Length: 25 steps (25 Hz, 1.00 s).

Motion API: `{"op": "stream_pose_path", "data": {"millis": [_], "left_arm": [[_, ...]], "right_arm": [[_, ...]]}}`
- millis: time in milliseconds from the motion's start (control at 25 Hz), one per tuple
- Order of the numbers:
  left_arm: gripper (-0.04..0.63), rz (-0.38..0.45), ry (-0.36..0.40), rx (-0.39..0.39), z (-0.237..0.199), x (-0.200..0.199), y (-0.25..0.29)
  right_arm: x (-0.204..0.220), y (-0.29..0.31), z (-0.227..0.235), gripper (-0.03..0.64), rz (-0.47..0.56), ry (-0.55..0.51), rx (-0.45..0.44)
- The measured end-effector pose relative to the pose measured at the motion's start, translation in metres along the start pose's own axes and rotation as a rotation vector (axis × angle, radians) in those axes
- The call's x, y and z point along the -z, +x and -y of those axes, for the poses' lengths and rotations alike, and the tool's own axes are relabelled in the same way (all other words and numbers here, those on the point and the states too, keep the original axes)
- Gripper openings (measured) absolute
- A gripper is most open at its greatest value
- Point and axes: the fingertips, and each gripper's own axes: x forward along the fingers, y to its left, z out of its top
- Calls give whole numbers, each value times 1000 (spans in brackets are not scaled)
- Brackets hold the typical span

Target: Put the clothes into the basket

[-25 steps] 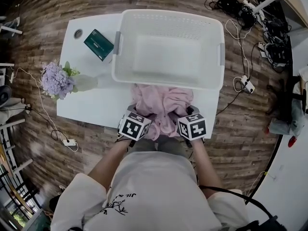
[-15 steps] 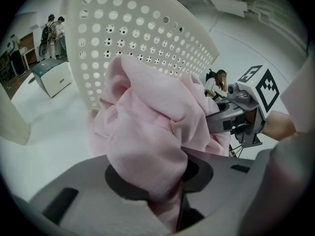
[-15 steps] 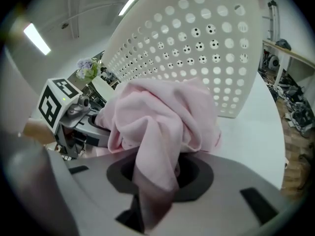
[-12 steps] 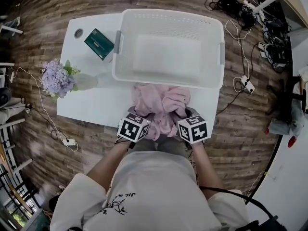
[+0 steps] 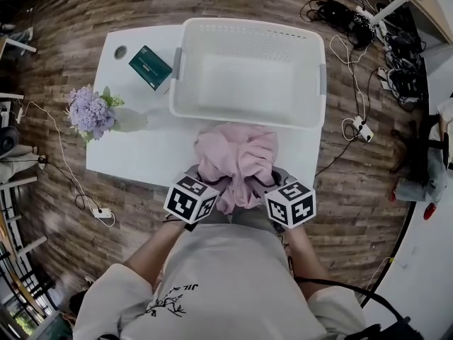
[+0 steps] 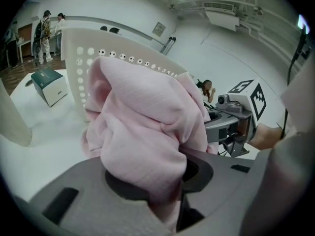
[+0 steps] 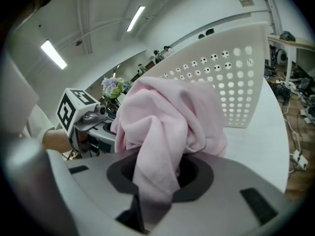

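Observation:
A pink garment (image 5: 237,158) is bunched at the table's near edge, just in front of the white laundry basket (image 5: 248,73). My left gripper (image 5: 209,184) is shut on the garment's left side, its jaws having just closed on the cloth (image 6: 147,136). My right gripper (image 5: 272,184) is shut on the right side, its jaws also just closed, with pink fabric (image 7: 162,132) pinched between them. In the gripper views the cloth rises in a heap before the basket's perforated wall (image 7: 231,77). The basket is empty.
On the white table (image 5: 141,154) stand a vase of purple flowers (image 5: 92,112) at the left and a green box (image 5: 150,67) beside the basket. Cables and power strips (image 5: 361,126) lie on the wooden floor at the right.
Both grippers have closed on the pink garment and risen with it; the cloth is gathered higher and nearer the basket than before.

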Motion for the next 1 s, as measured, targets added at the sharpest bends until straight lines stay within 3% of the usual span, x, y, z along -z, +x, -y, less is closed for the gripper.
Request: {"op": "stream_pose_path", "data": {"millis": [520, 1000], "left_arm": [[137, 130, 160, 3, 57, -53, -67], [137, 382, 391, -67, 82, -184, -137]], "right_arm": [[-51, -78, -51, 124, 175, -108, 29], [-178, -148, -78, 124, 436, -356, 88]]}}
